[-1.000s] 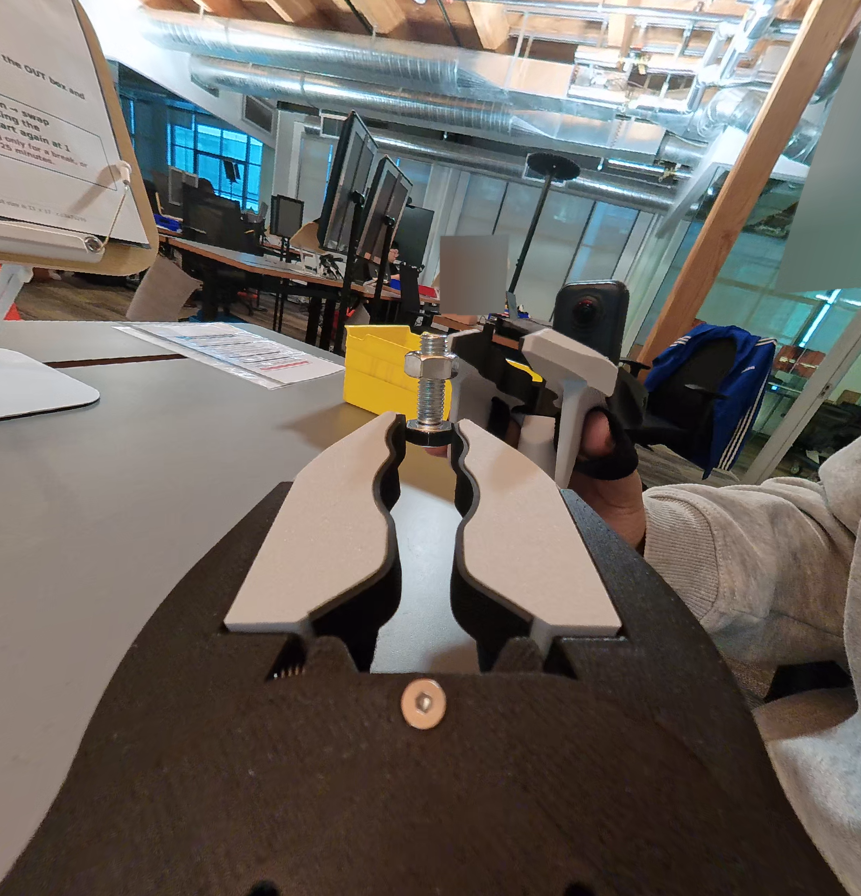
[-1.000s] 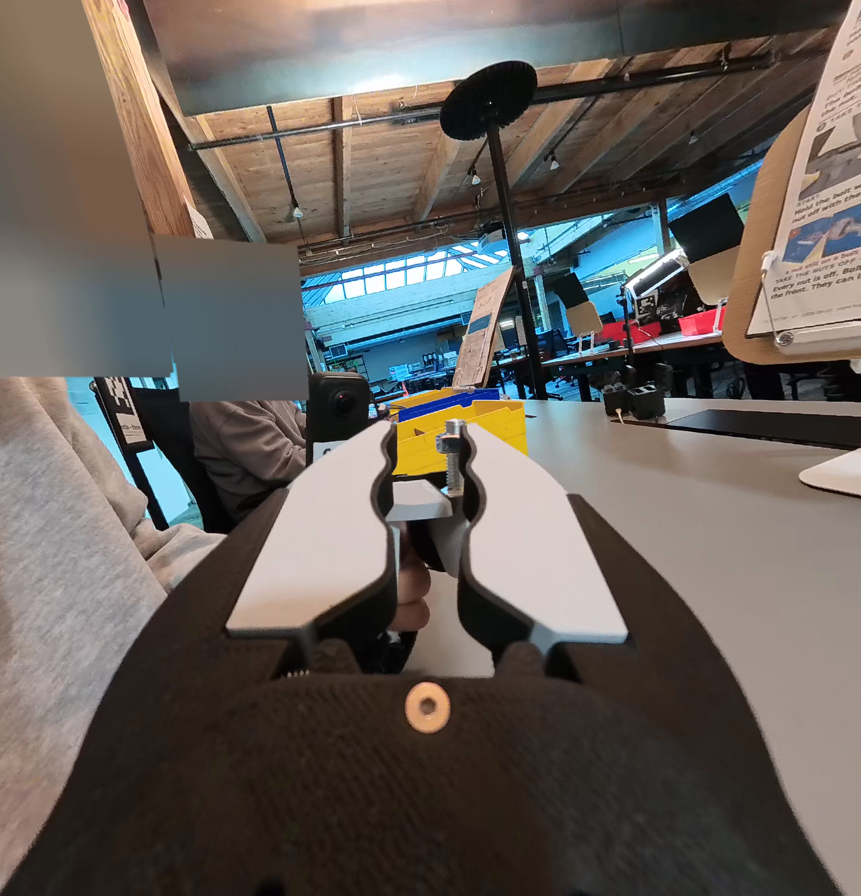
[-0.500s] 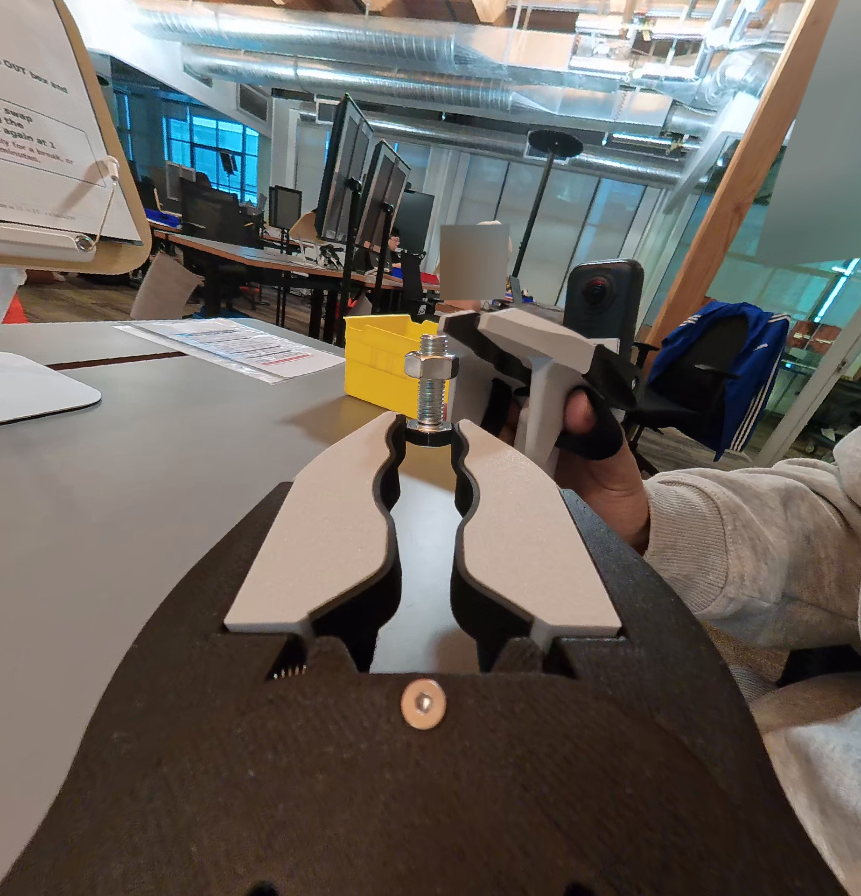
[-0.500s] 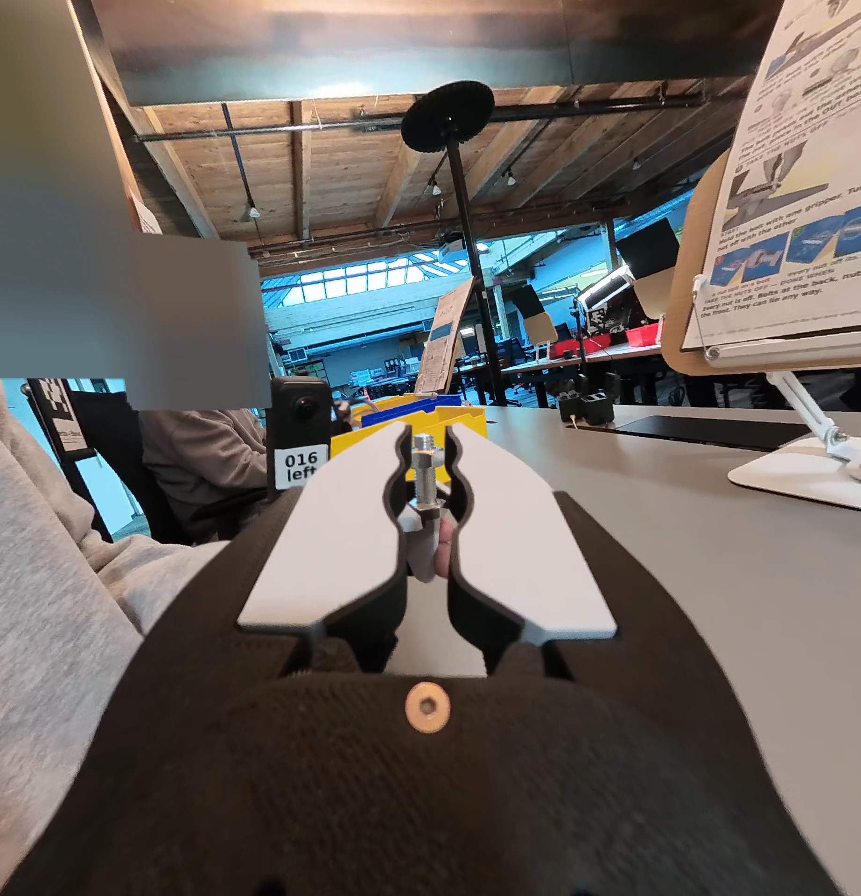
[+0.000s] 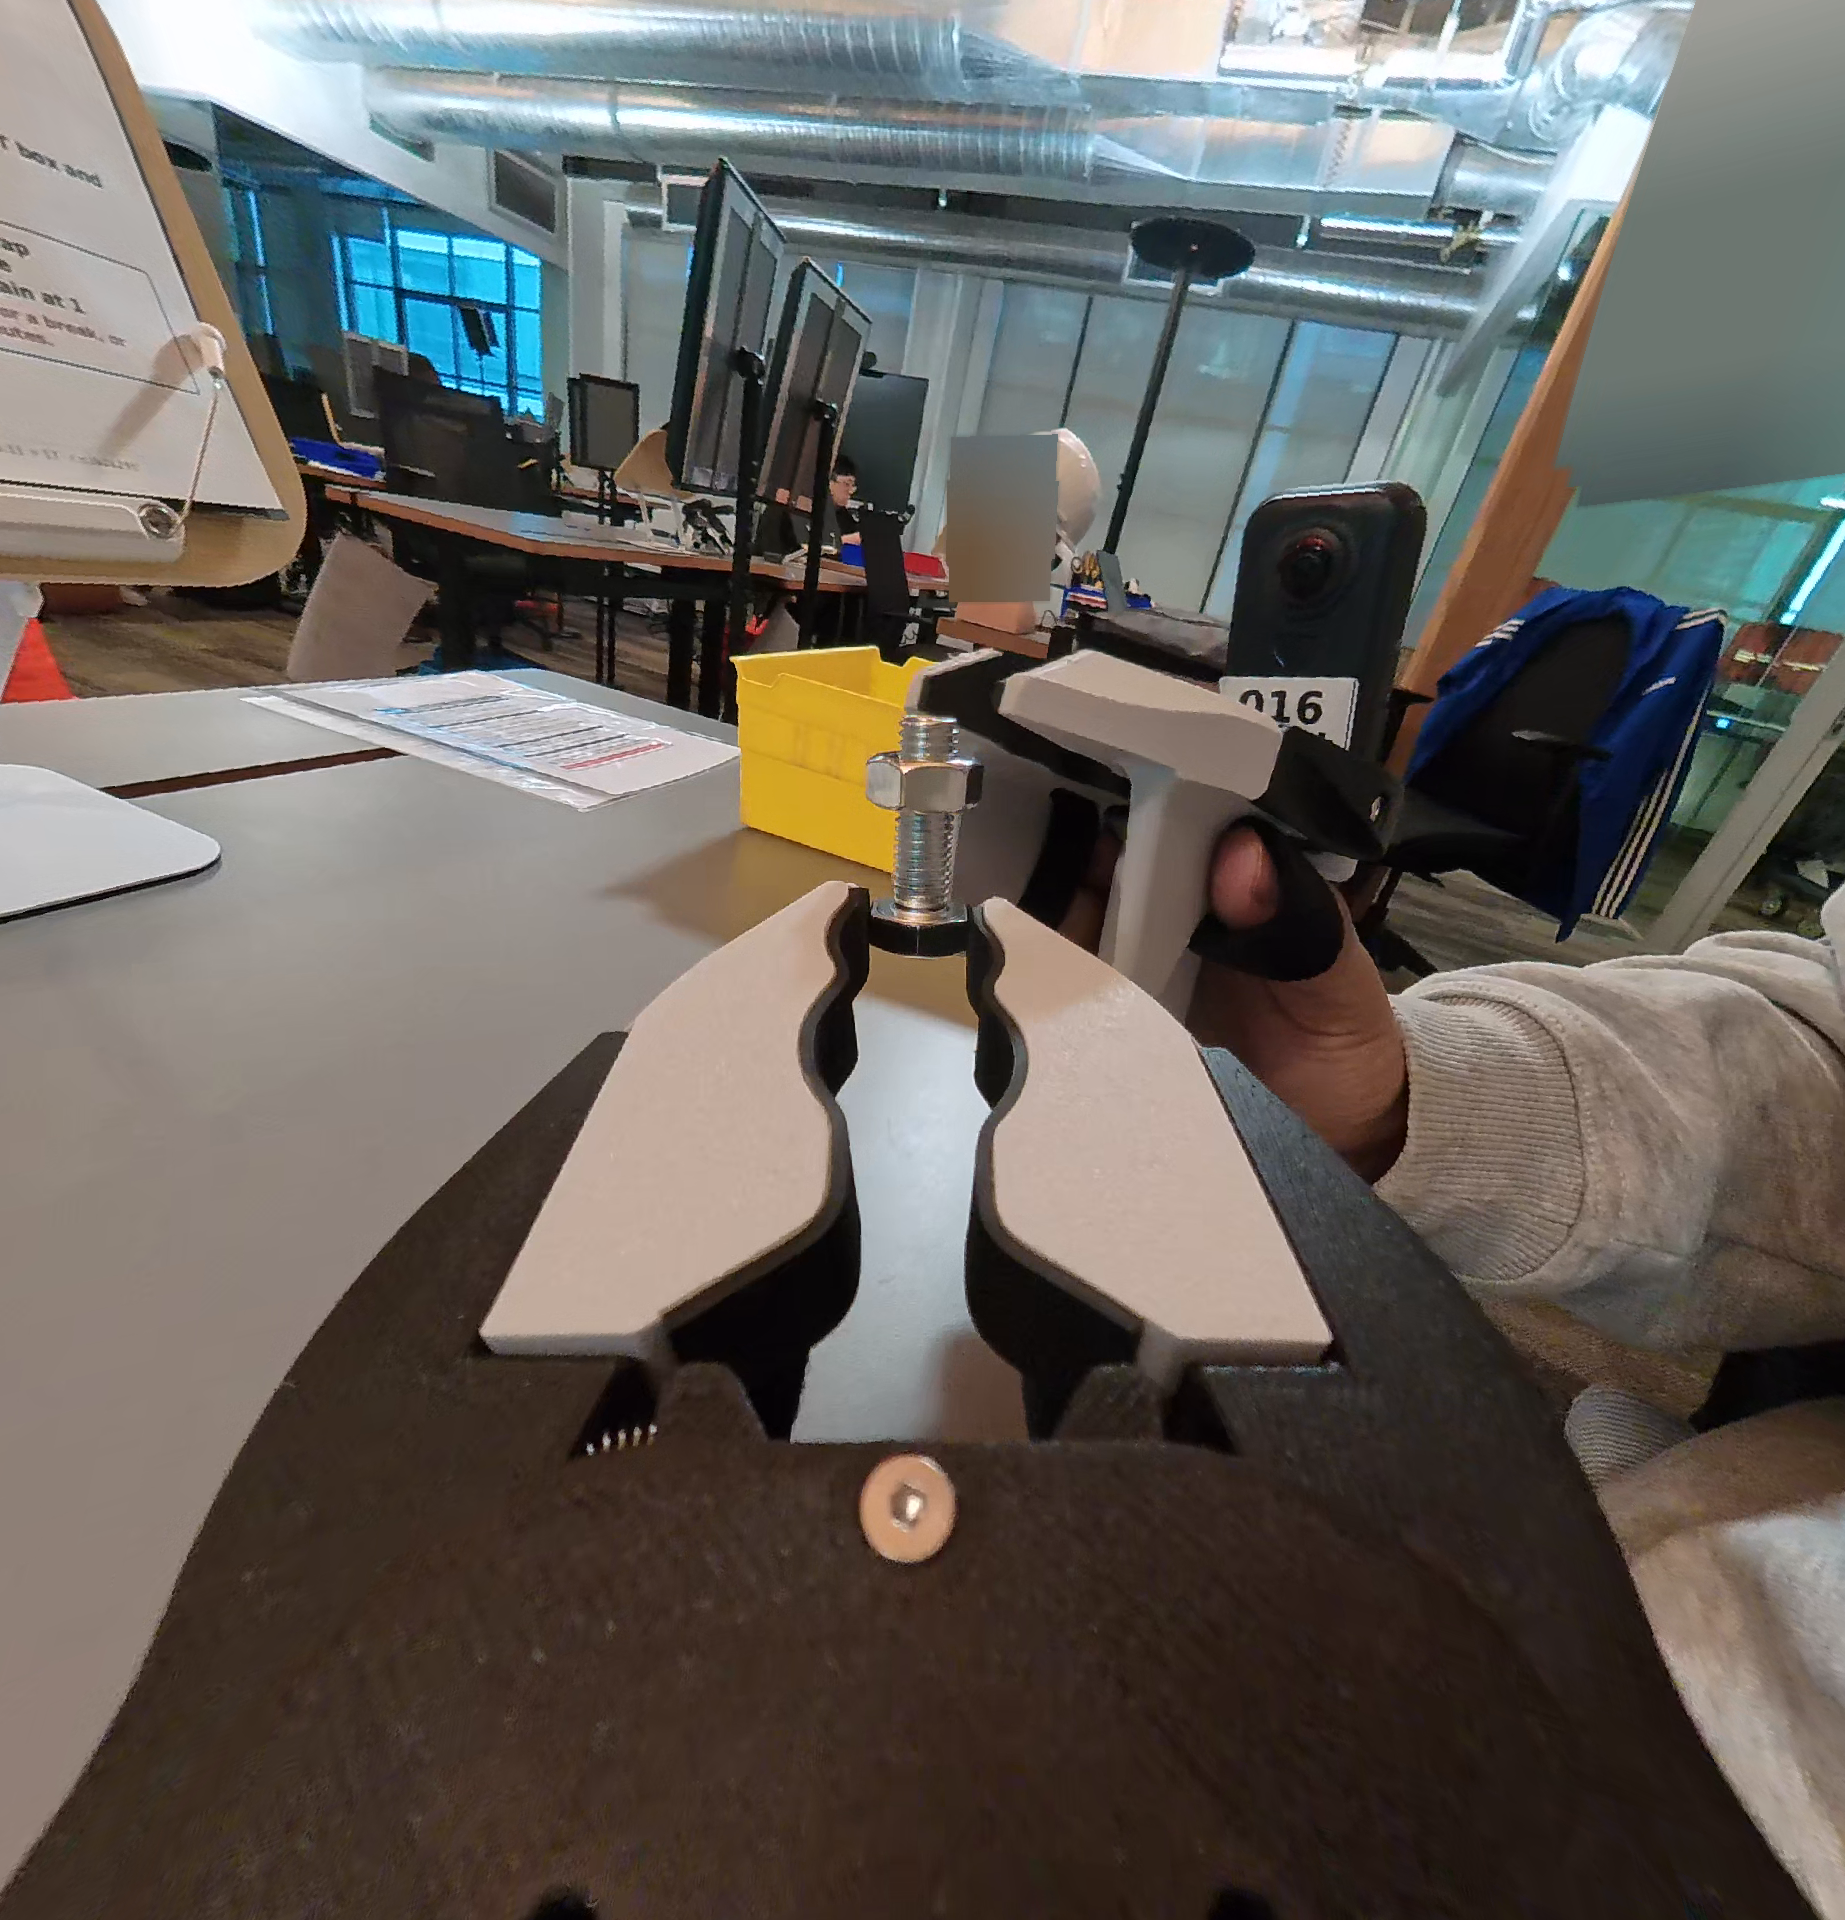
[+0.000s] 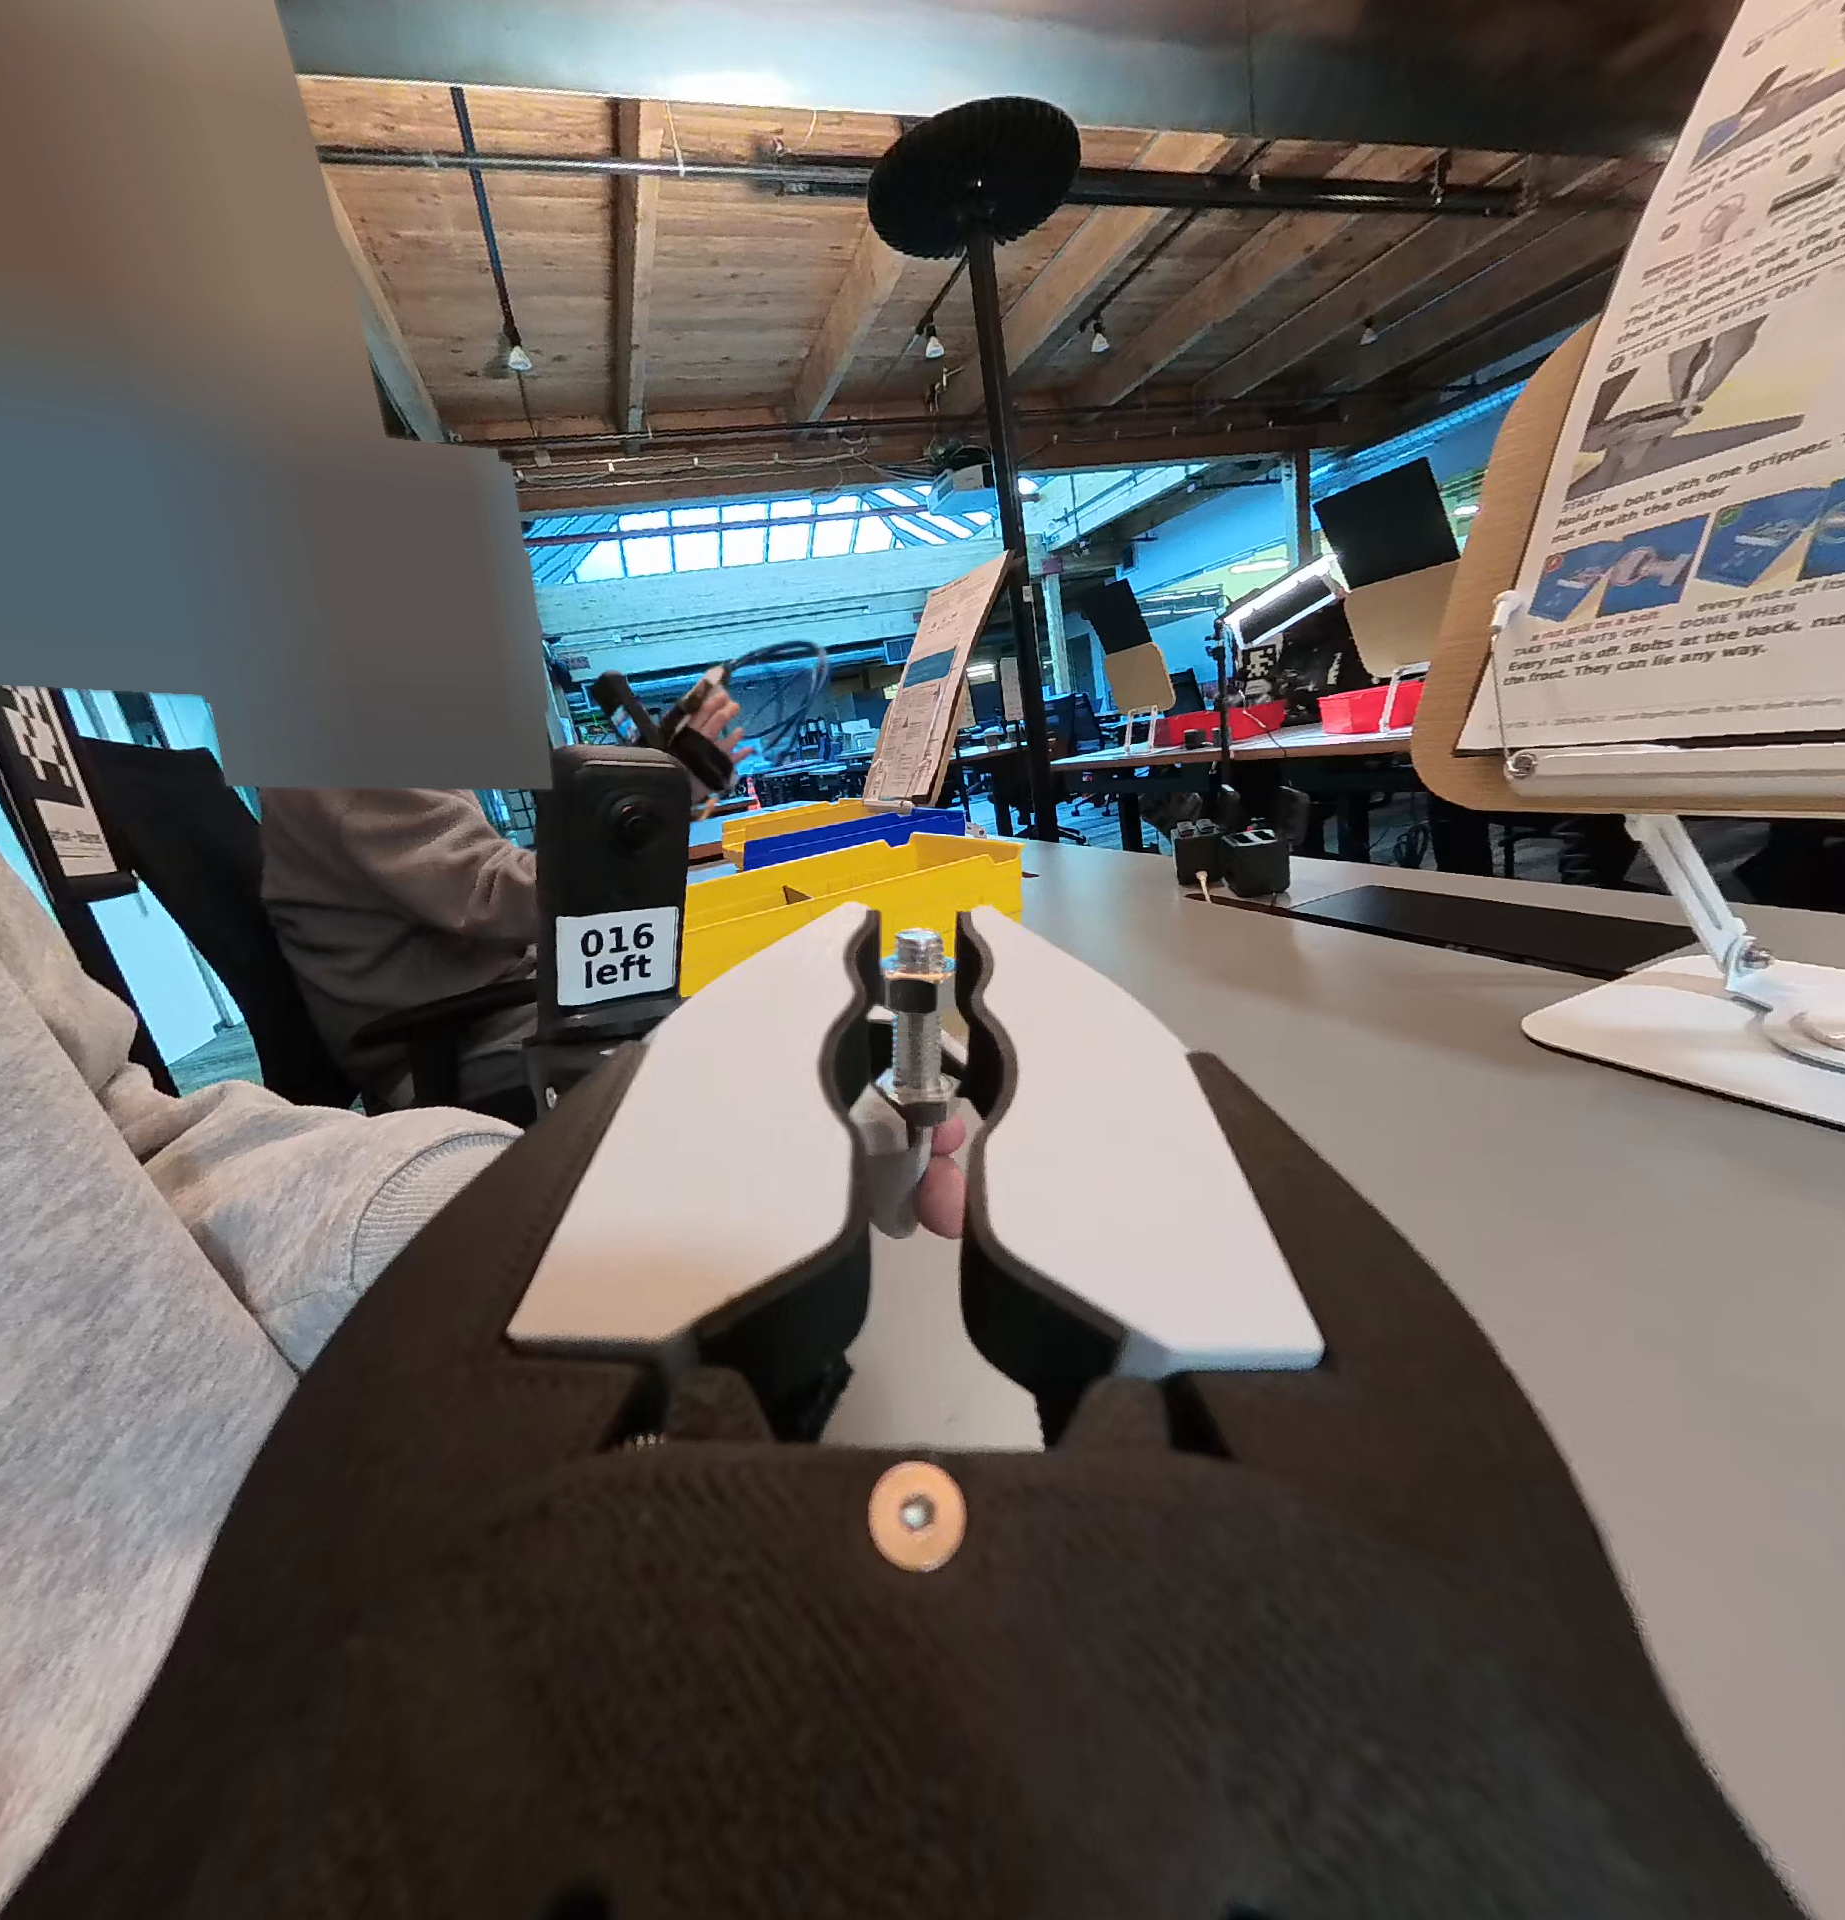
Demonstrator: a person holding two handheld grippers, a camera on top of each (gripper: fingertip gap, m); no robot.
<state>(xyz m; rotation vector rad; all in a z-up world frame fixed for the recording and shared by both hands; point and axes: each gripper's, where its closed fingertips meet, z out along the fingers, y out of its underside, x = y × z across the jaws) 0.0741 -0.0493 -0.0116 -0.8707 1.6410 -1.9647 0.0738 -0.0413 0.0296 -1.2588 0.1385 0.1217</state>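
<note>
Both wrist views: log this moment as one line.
left gripper: shut on silver threaded bolt head | steel hex nut: near tip | right gripper: open beside nut | yellow plastic bin: behind

Open office (image 5: pixel 585 499) (timber ceiling (image 6: pixel 689 260))

A grey table (image 5: pixel 274 1039) carries a yellow bin (image 5: pixel 809 748), a laminated sheet (image 5: pixel 502 732) and a white stand base (image 5: pixel 56 852).

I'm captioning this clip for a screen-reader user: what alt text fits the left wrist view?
The left gripper clamps the head of an upright bolt with a nut near its top. Just right of it a hand holds the right gripper, before a yellow bin.
</note>
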